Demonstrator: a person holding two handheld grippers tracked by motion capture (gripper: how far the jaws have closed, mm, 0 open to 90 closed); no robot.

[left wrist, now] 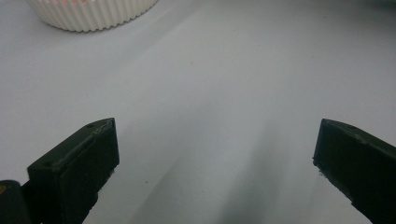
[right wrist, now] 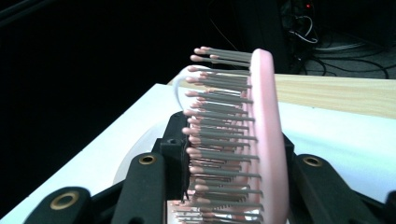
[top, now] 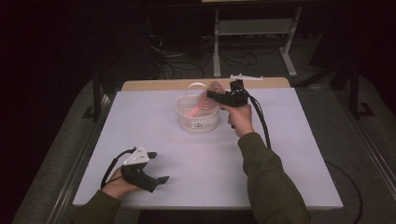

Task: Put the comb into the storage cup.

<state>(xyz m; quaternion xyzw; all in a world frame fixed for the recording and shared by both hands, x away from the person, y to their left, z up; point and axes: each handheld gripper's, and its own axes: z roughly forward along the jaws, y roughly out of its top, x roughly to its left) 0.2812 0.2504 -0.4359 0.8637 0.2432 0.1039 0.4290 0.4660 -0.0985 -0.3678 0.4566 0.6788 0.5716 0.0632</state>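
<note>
Left gripper [top: 156, 167] rests low at the near-left of the white table [top: 289, 154], jaws spread wide and empty. Right gripper [top: 212, 95] pinches a pink hairbrush [right wrist: 259, 140] above the white ribbed basket [top: 197, 119]. Beyond lies dark floor with cables [top: 233, 56].

A pink hairbrush [top: 205, 100] with grey, pink-tipped bristles is clamped between the jaws of the right gripper [top: 212, 94], just above centre of the high view. It tilts over a white ribbed basket [top: 198, 122], handle end dipping inside the basket. In the right gripper view the brush [right wrist: 266, 140] stands on edge at centre frame, bristles pointing left.
</note>
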